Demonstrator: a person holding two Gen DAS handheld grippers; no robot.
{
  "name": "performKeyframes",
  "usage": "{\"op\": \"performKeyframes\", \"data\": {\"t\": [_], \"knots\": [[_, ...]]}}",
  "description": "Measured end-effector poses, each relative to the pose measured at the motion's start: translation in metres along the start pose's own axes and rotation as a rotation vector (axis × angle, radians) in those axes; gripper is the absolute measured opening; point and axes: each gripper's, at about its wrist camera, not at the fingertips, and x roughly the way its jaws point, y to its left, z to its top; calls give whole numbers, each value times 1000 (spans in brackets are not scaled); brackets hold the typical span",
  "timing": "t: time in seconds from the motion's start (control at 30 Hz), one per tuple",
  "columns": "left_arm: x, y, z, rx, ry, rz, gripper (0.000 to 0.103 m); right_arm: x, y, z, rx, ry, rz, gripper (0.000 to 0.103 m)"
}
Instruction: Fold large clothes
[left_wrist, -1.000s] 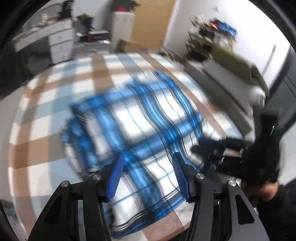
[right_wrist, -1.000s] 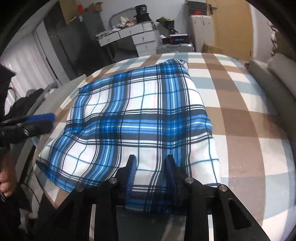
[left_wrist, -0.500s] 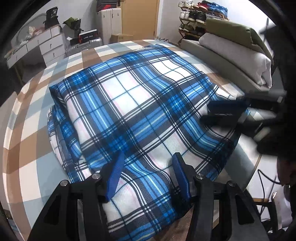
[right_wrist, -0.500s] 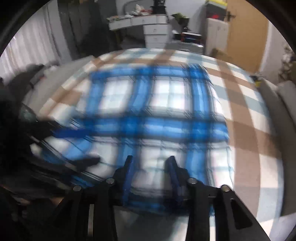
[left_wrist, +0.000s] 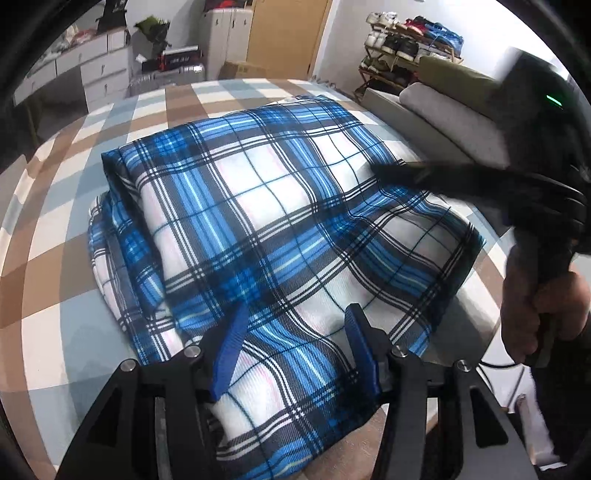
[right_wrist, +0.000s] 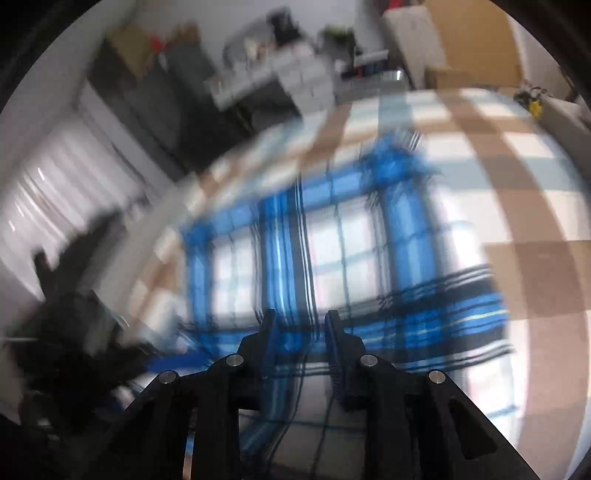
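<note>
The blue plaid cloth (left_wrist: 280, 236) lies folded in a thick pile on the checked bed (left_wrist: 48, 325). The left view is sharp; the right view is blurry. Only the left view shows the right gripper (left_wrist: 384, 170) reaching low over the cloth's far side. The left gripper (left_wrist: 291, 332) is spread wide over the cloth's near edge, gripping nothing. The right gripper's fingers stand a little apart with cloth between them; I cannot tell if they pinch it.
</note>
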Motion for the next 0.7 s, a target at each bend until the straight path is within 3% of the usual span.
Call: {"op": "performKeyframes", "data": {"t": [0.07, 0.1, 0.13, 0.17, 0.2, 0.27, 0.37, 0.43, 0.5, 0.7], "knots": [[-13, 3, 11, -8, -30, 79, 48, -28, -5, -2, -34, -146, -52, 28], [-26, 4, 21, 1, -80, 96, 49, -39, -11, -3, -39, -219, -88, 39], [-37, 5, 32, 3, -119, 82, 49, -45, -15, -7, -33, -267, -117, 59], [-44, 6, 42, -2, -145, 64, 50, -50, -20, -9, -21, -295, -131, 67], [-49, 5, 56, -6, -162, 57, 58, -50, -29, -11, 10, -319, -130, 72], [-48, 0, 78, 18, -173, 38, 67, -46, -45, -14, 69, -324, -100, 72], [-17, -6, 104, 39, -93, -17, 67, -40, -55, -14, 113, -316, -67, 72], [16, -2, 107, 44, 22, -53, 66, -47, -53, -16, 100, -354, -75, 79], [57, 6, 106, 41, 149, -34, 64, -46, -51, -16, 84, -349, -53, 86], [60, 21, 100, -10, 141, -76, 62, -54, -58, -18, 77, -353, -26, 86]]}}
